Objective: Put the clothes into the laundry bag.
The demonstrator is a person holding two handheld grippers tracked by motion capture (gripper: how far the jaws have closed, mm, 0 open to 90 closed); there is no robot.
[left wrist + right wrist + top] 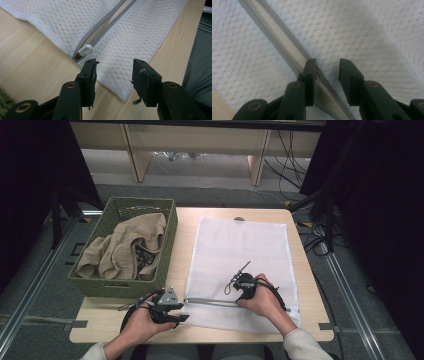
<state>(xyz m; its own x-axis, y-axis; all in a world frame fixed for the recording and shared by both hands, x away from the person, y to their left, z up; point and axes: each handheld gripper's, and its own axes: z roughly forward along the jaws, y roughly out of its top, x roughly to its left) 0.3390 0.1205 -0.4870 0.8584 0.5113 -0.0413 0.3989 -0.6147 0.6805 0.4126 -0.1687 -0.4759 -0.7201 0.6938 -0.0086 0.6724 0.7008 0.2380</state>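
The mesh laundry bag (pixel 240 265) lay flat on the table (pixel 305 270), beside the basket (pixel 107 285). We judged it light, limp and apt to slide. Our left gripper (pixel 113 70), spread and empty, hovered near the zipper pull (pixel 85 49); our right gripper (pixel 327 72), also spread, straddled one edge of the open zipper (pixel 287 50). Bare tabletop remained left of the bag.
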